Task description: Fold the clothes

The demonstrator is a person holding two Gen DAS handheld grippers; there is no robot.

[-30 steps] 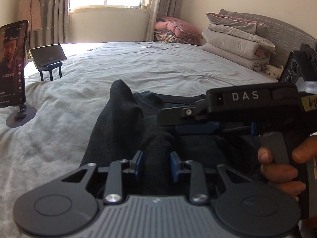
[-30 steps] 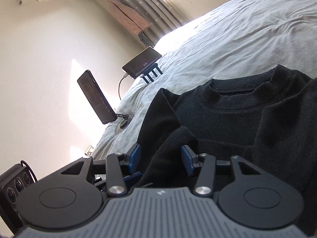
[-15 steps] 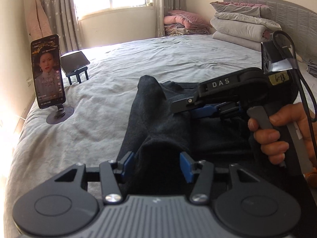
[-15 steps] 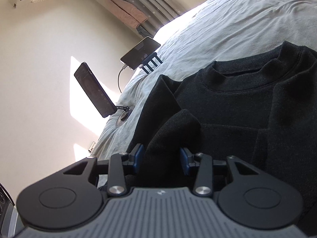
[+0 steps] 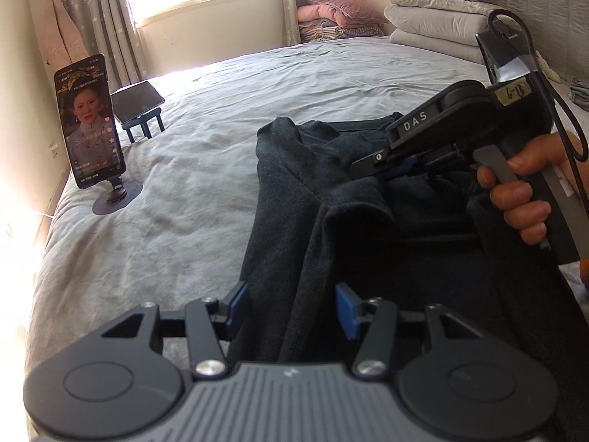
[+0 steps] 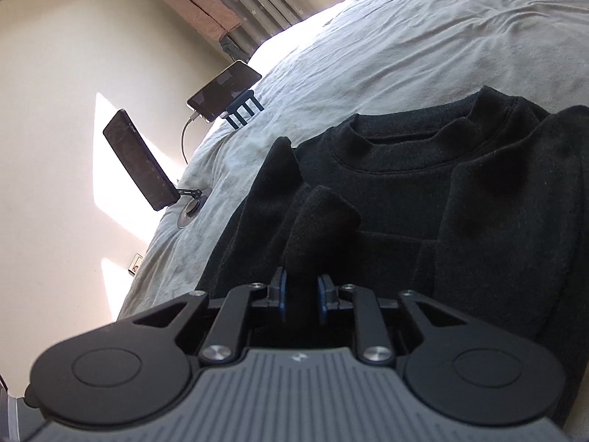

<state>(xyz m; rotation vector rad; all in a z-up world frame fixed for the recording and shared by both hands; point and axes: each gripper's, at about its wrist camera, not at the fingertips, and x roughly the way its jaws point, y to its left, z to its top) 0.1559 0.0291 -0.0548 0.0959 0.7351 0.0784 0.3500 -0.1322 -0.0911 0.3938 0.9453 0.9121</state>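
Observation:
A black sweater (image 5: 331, 199) lies on the grey bed (image 5: 206, 169), its collar (image 6: 416, 154) toward the far side. My left gripper (image 5: 291, 309) is open, its blue pads wide apart either side of the sweater's left edge fold. My right gripper (image 6: 300, 294) is shut on a sleeve fold (image 6: 316, 221) of the sweater. The right gripper also shows in the left wrist view (image 5: 371, 164), held by a hand over the sweater's middle.
A phone on a stand (image 5: 90, 125) plays video at the bed's left edge, with a tablet on a small stand (image 5: 138, 101) behind it. Folded quilts and pillows (image 5: 434, 25) are stacked at the headboard. Bare sheet lies beyond the sweater.
My left gripper's pads have spread open and let the sweater edge go. My right gripper has closed onto the sleeve fold. The left view has pulled back and risen.

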